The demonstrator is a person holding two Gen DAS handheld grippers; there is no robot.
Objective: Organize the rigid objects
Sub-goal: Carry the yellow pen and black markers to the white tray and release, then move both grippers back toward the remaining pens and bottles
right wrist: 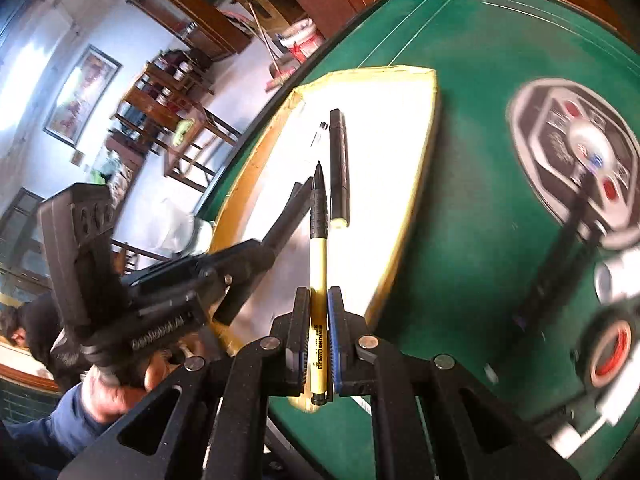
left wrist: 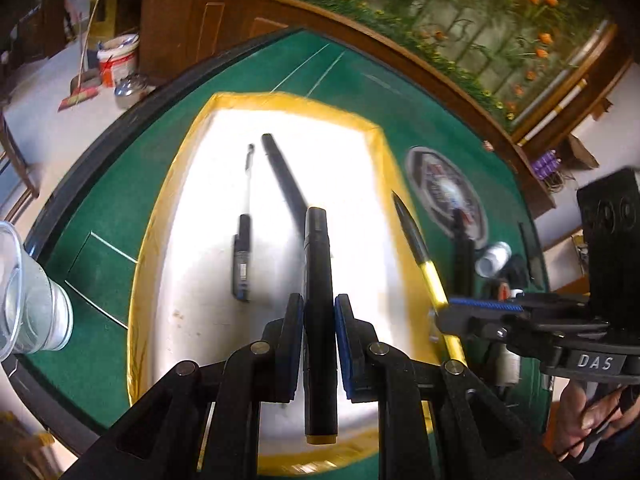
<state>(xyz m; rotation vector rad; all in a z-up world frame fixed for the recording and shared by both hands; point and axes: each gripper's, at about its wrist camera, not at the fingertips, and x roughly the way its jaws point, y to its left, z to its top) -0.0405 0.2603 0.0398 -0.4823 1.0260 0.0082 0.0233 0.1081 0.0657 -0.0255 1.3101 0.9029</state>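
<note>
Clearly two pens are in hand at once; particulars follow.
Left gripper (left wrist: 319, 312): jaws pinch a thick black marker (left wrist: 318, 280) between the blue pads, gripped near its middle; the marker runs straight forward along the fingers, with a yellow end at the near side.
Right gripper (right wrist: 319, 308): jaws pressed onto a yellow ballpoint pen (right wrist: 319, 264) with a black ribbed grip and tip pointing forward; black print runs along the yellow barrel between the pads.
Tray (left wrist: 176, 184): white inside with a yellow taped rim, lying on the green felt table (left wrist: 104, 208); the left gripper and its marker hang over the tray's near half.
In the tray: a clear-barrelled pen with a dark grip (left wrist: 243, 248) and a long black pen (left wrist: 280, 176), lying side by side but apart, both ahead of the left gripper.
Yellow pen's place: over the right rim of the tray in the left wrist view, tip over the felt beside it.
On the felt right of the tray: a round printed emblem (right wrist: 576, 152), a small white cylinder (left wrist: 494, 258), and a roll with a red-orange core (right wrist: 610, 350), all blurred.
Left edge: a clear plastic cup (left wrist: 28, 300) at the table's edge.
Person: a hand (right wrist: 108, 392) with a blue sleeve grips the left gripper's handle.
</note>
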